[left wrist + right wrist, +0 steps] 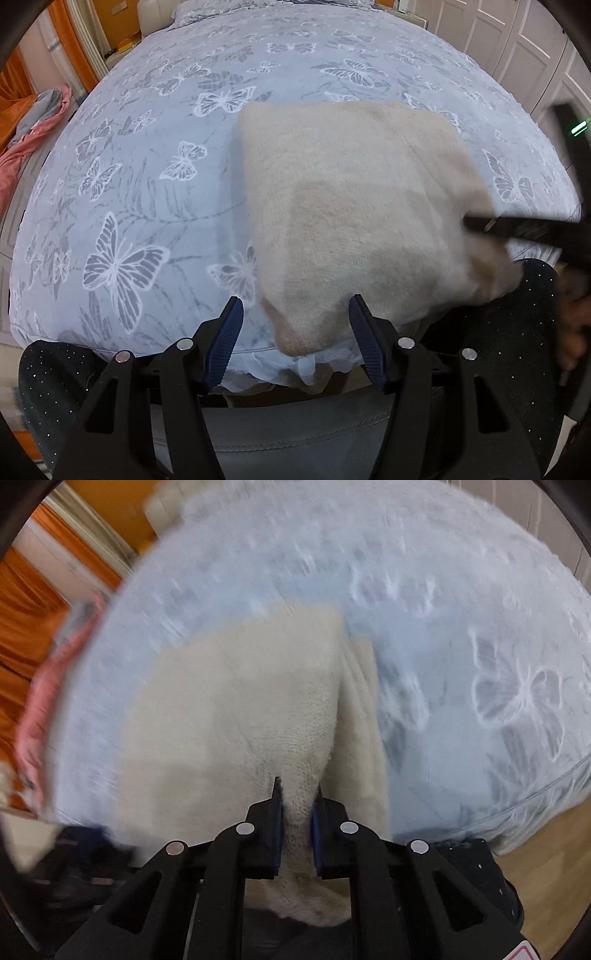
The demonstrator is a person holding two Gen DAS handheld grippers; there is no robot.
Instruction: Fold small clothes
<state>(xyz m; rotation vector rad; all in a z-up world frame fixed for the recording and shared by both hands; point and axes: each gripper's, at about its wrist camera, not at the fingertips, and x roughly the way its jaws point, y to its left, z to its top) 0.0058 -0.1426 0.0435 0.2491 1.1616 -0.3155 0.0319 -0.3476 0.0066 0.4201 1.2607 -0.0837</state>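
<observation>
- Cream knitted garment [354, 206]: soft, fuzzy, roughly square, spread at the near edge of the bed [147, 177].
- Bedspread: pale blue, printed with butterflies; a pink cloth [22, 147] is seen beside the bed.
- Left hand-held gripper [295, 306]: jaws apart, astride the garment's near corner.
- Right hand-held gripper [297, 794]: clamped on a bunched fold.

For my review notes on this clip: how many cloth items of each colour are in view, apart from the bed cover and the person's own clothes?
Cream knitted garment: 1, on the bed
Pink cloth, left of the bed: 1
Grey cloth, with the pink one: 1
Total: 3
</observation>
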